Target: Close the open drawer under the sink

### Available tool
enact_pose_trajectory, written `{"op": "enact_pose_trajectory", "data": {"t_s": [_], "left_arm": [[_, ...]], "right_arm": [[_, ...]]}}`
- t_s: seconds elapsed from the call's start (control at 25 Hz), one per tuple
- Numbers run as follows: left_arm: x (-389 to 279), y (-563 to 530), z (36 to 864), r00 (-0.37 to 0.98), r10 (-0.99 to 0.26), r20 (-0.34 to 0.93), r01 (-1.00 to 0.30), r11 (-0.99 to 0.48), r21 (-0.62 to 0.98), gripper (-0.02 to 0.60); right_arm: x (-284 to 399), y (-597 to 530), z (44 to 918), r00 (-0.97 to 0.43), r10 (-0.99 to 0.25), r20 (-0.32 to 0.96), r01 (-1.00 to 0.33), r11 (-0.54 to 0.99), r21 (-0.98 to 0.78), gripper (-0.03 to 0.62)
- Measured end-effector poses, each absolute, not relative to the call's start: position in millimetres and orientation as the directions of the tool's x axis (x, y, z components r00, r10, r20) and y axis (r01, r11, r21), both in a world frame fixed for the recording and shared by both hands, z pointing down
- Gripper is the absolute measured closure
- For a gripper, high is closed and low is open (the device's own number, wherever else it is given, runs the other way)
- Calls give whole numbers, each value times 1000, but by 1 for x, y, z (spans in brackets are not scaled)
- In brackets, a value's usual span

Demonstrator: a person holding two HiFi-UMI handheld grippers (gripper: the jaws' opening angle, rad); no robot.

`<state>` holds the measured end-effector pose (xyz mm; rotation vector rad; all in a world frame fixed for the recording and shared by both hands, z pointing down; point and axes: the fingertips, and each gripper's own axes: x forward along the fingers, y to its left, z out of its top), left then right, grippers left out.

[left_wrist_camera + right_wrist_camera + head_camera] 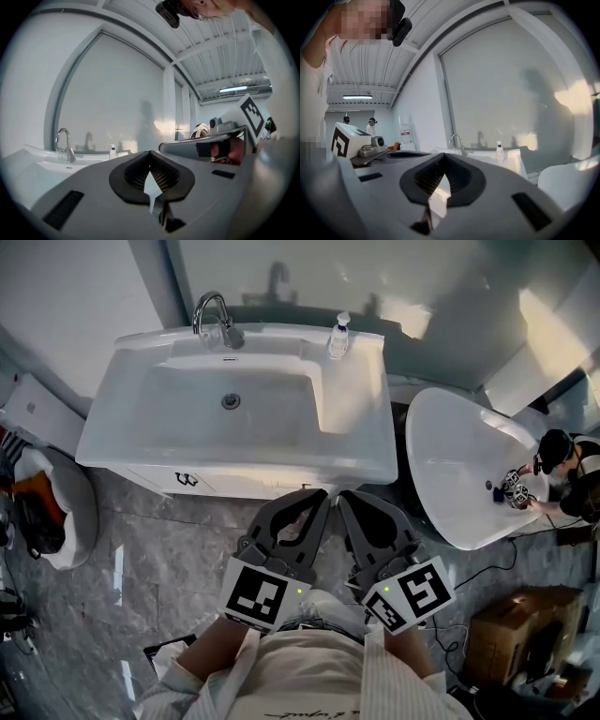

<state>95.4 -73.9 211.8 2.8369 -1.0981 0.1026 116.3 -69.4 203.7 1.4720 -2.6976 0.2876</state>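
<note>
The white sink vanity [356,442] stands ahead of me, with a chrome faucet [216,320] and a soap bottle [337,336] on its back rim. A strip of the white drawer front [244,484] with a dark handle [186,480] shows under the basin's front rim. My left gripper [319,495] and right gripper [345,497] are held side by side in front of my chest, tips just short of that drawer front. Both are shut with nothing between the pads. The left gripper [150,152] and the right gripper [443,154] point level toward the faucet [63,143] and bottle [500,152].
A white oval tub [450,474] stands right of the vanity, with a person [562,465] working at its far side. A cardboard box [520,624] and cables [487,568] lie on the grey marble floor at right. A white rounded fixture [66,512] sits at left.
</note>
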Motion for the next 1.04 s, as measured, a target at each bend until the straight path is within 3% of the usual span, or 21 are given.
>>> {"op": "enact_pose_trajectory", "data": {"t_s": [0.24,1.04], "left_arm": [[98,-75,217,761,-640,109,-649,-752,118,566],[92,-85,207,842,-527,112,-534,-845,35,566]], "right_arm": [[118,-70,207,-549,-823,148,-835,530,-146,585],[119,-68,212,-546,-822,161,-837,528,-145,585]]}}
